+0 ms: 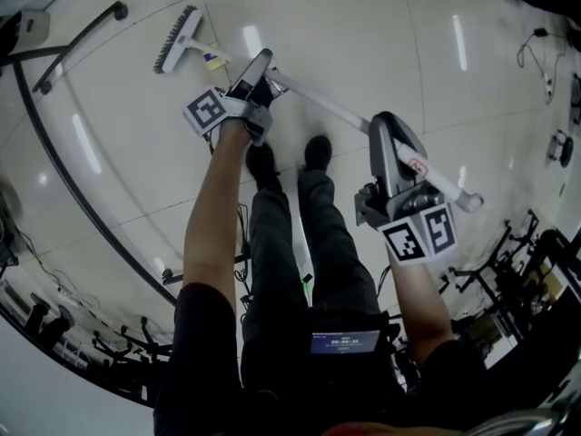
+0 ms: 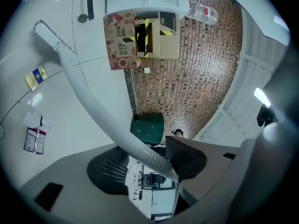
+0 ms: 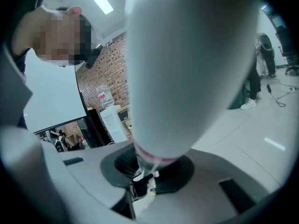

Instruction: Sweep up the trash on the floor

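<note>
Now I'm gripping the broom (image 1: pixel 320 100) two-handed, left tool (image 1: pixel 259 66) clamping mid-handle to steer, right tool (image 1: pixel 388 130) pinching the top end for leverage, its head sitting beside the trash (image 1: pixel 214 59) on the floor (image 1: pixel 363 25).

Left gripper (image 1: pixel 260 62): grey two-jaw tool, jaws closed around the white plastic broom handle (image 1: pixel 318 98) partway along it, marker cube turned to the left.
Left forearm (image 1: pixel 209 216): bare, stretched forward and nearly straight.
Right gripper (image 1: pixel 386 123): grey two-jaw tool, jaws clamped on the handle close to its upper end, tilted downward.
Right forearm (image 1: pixel 419 302): bare, held nearer the body than the left.
Legs (image 1: pixel 272 243): dark trousers, standing close together between the two arms.
Feet: black shoes (image 1: pixel 261 160) side by side.
</note>
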